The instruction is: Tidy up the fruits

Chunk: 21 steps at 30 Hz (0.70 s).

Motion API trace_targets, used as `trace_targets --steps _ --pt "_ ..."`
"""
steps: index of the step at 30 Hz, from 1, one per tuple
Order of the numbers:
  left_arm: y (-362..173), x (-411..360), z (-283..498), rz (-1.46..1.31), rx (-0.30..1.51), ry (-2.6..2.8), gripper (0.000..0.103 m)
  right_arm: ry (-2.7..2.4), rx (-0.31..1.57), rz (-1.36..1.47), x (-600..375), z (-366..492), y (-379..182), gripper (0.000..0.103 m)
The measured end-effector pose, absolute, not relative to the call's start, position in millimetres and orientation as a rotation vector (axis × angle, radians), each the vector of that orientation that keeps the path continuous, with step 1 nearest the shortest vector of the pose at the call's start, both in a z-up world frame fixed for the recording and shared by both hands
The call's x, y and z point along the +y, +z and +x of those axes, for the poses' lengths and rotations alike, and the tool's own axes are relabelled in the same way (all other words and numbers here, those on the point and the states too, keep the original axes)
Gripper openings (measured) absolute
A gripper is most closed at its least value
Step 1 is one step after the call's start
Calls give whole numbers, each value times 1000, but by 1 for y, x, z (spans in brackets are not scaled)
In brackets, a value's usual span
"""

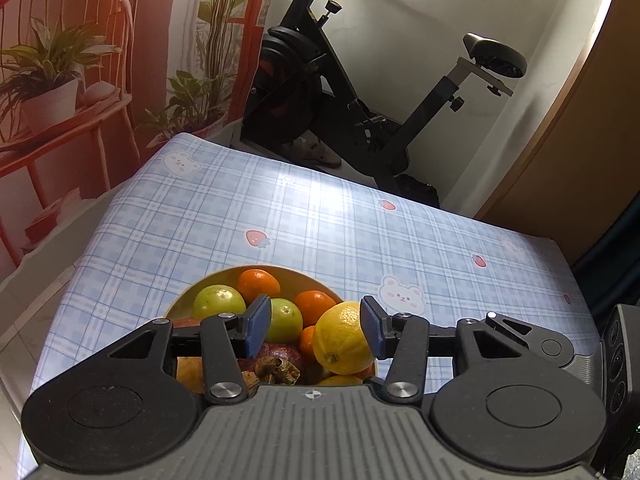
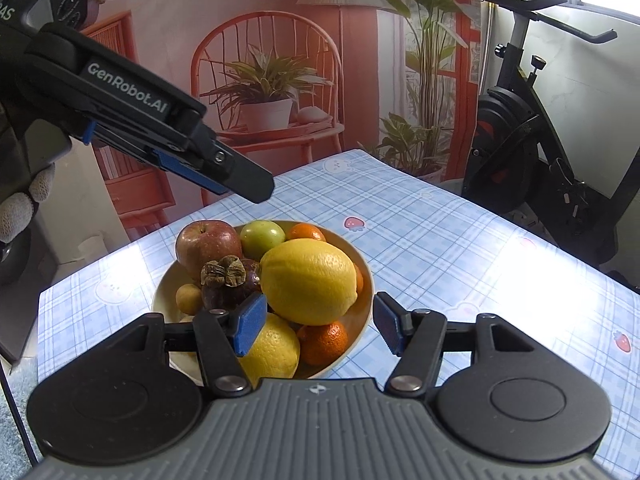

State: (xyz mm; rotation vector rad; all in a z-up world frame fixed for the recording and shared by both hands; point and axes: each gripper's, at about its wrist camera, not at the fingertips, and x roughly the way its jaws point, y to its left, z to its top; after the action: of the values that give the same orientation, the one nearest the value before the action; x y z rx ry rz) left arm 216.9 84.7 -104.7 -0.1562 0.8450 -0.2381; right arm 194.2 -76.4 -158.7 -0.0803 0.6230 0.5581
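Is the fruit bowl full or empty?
Full: the bowl is heaped with a big lemon, an apple, oranges and more.

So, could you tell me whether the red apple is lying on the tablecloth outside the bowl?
No, the red apple sits inside the bowl, beside the mangosteen.

Tabletop [image 2: 460, 248] covered by a pale blue checked cloth [image 1: 320, 216] printed with strawberries and small white bears. One item rests directly on the cloth: a shallow cream bowl [image 2: 362, 332] heaped with fruit, standing toward the near left part of the surface. The right side is washed out by glare, so detail there is uncertain.
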Motion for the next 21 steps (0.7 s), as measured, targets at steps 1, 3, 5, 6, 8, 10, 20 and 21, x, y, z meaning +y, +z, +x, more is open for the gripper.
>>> trace_targets --steps 1,3,5,6,8,10,20,21 --pt "-104 86 215 -158 843 -235 53 555 625 -81 -77 194 -160 62" --pt "-103 88 212 -159 838 -228 57 546 633 -84 -76 195 -161 62" --pt "-101 89 208 -150 827 -218 57 538 636 -76 -77 194 -162 62" --pt "-100 90 206 -143 823 -213 58 534 636 -70 -78 193 -161 62" --pt "-97 91 202 -133 813 -196 60 523 631 -60 -80 189 -158 63" --pt "-92 92 197 -125 794 -174 69 486 610 -50 -85 182 -150 70" --pt "-45 68 129 2 614 -63 92 213 460 186 -154 108 -84 103" --pt "-41 63 121 11 600 -66 92 204 465 194 -159 102 -80 103"
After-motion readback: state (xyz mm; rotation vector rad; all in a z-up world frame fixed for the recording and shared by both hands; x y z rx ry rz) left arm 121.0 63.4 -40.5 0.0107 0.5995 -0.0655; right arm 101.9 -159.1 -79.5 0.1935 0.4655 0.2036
